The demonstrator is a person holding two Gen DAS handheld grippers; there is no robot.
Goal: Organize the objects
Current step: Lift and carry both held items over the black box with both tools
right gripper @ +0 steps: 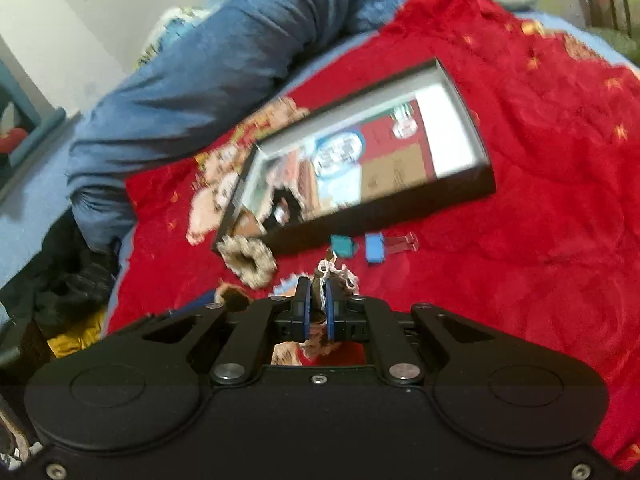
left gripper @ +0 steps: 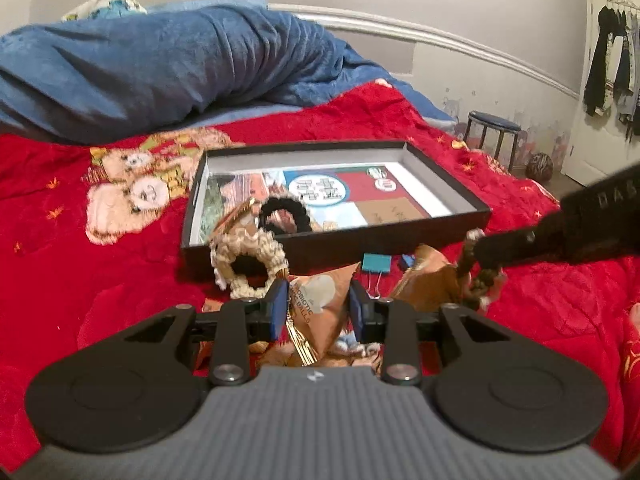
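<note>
A shallow black box (left gripper: 332, 240) with a printed sheet inside lies on the red blanket; it also shows in the right wrist view (right gripper: 464, 184). A black scrunchie (left gripper: 284, 214) lies in it. A cream scrunchie (left gripper: 248, 264) rests against its front wall, seen also in the right wrist view (right gripper: 250, 262). My left gripper (left gripper: 318, 304) is open around an orange snack packet (left gripper: 320, 300). My right gripper (right gripper: 316, 300) is shut on a brown and white scrunchie (right gripper: 332, 276), seen from the left wrist (left gripper: 476, 276). A teal binder clip (left gripper: 376, 263) and a blue binder clip (right gripper: 375, 248) lie before the box.
A second orange packet (left gripper: 428, 284) lies right of the first. A rolled blue blanket (left gripper: 160, 64) lies across the bed behind the box. A stool (left gripper: 494, 130) and a ball (left gripper: 539, 166) stand on the floor at right. Clothes hang on a door (left gripper: 612, 72).
</note>
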